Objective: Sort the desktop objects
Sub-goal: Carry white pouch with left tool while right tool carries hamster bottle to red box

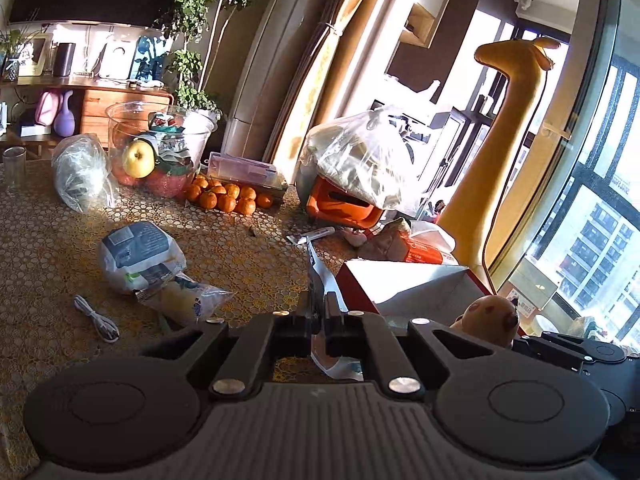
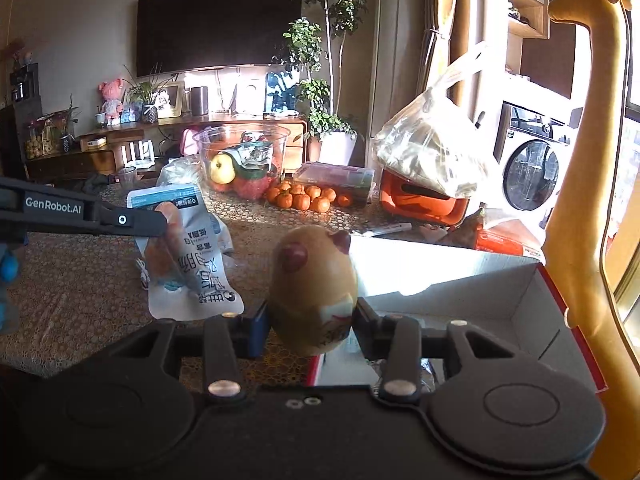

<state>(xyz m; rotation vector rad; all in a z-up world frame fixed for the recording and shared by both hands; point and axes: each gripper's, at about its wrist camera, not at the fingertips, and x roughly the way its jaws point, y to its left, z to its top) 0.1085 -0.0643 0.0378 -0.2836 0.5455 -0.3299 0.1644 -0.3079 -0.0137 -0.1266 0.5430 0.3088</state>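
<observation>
My left gripper (image 1: 319,312) is shut on a white and blue snack packet (image 1: 318,276), held edge-on above the table; the packet also shows in the right wrist view (image 2: 188,256), pinched by the left gripper's fingers (image 2: 136,222). My right gripper (image 2: 312,320) is shut on a brown egg-shaped animal toy (image 2: 314,288), held beside the near left corner of an open red cardboard box (image 2: 460,284) with a white inside. The toy also shows in the left wrist view (image 1: 490,316), next to the box (image 1: 400,284).
On the patterned tablecloth lie another food packet (image 1: 140,256), a white cable (image 1: 96,320), mandarins (image 1: 228,196), a clear fruit bowl (image 1: 160,148), plastic bags (image 1: 360,160), an orange container (image 1: 340,204) and a pen (image 1: 312,235). A yellow giraffe toy (image 2: 588,160) stands at the right.
</observation>
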